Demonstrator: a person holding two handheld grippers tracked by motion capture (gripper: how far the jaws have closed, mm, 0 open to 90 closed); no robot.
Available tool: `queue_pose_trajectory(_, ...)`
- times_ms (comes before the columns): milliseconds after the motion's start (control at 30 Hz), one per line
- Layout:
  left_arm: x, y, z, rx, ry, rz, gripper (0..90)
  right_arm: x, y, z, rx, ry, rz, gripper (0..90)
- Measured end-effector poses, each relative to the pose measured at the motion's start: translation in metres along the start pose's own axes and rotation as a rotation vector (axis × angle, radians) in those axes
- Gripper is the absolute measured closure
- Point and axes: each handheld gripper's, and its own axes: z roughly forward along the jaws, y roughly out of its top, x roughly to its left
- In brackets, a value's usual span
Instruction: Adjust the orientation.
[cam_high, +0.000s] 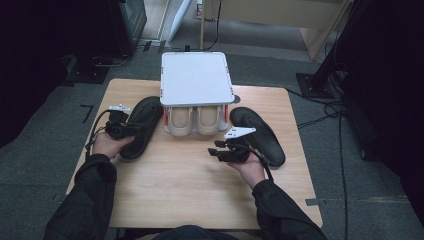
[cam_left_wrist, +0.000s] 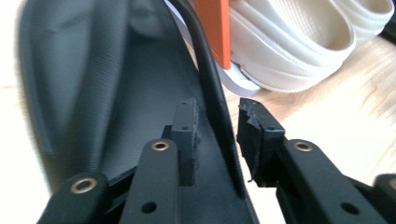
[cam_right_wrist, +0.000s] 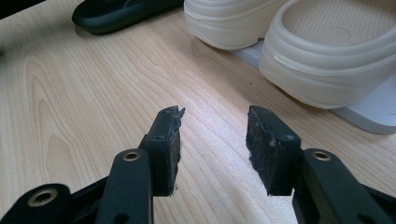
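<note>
A: Where is the left black slipper (cam_high: 141, 126)?

B: On the bench (cam_high: 190, 185), right at the left hand-held gripper (cam_high: 134, 128). In the left gripper view the slipper's raised side wall (cam_left_wrist: 212, 98) runs up between the two jaws: one pad is over the footbed, the other outside above the wood. The gap is narrow, yet I cannot tell whether the pads press the wall or only straddle it.

A: What lies past that gripper?

B: Just beyond its tips stands a small white rack (cam_high: 196, 77) with orange posts (cam_left_wrist: 212, 28). A pair of cream slippers (cam_high: 194, 120) sits on the rack's lower shelf, toes towards the person; the black slipper's far end lies close against the rack's foot.

A: And the right hand-held gripper (cam_high: 214, 148)?

B: It hangs above bare bench with its jaws spread wide and nothing between them. In its own view the pads (cam_right_wrist: 273, 149) frame plain wood grain, and the cream slippers (cam_right_wrist: 327, 56) sit ahead of it on the rack's grey base plate. The right black slipper (cam_high: 257, 134) lies just behind that gripper's hand, on the side away from the rack's front, angled on the bench.

A: How far apart are the two grippers?

B: Well apart, with open wood between them; dark sleeves (cam_high: 87, 200) enter from the near edge.
</note>
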Motion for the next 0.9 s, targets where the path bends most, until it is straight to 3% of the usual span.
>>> queue_pose_trajectory(333,0.031,0.001,-0.028,-0.06,0.083,-0.035,75.4,0.001,0.0,0.001,0.006,0.001,-0.001,55.4)
queue_pose_trajectory(533,0.052,-0.007,-0.027,-0.056,0.124,-0.076,78.1,0.002,0.0,0.002,0.007,0.006,-0.005,55.5)
queue_pose_trajectory(733,0.062,-0.013,-0.021,-0.032,0.14,-0.093,77.9,0.002,0.0,0.002,0.01,0.006,-0.008,55.5)
queue_pose_trajectory(900,0.062,-0.016,-0.018,-0.021,0.115,-0.093,77.6,0.002,0.0,0.003,0.008,0.008,-0.008,55.5)
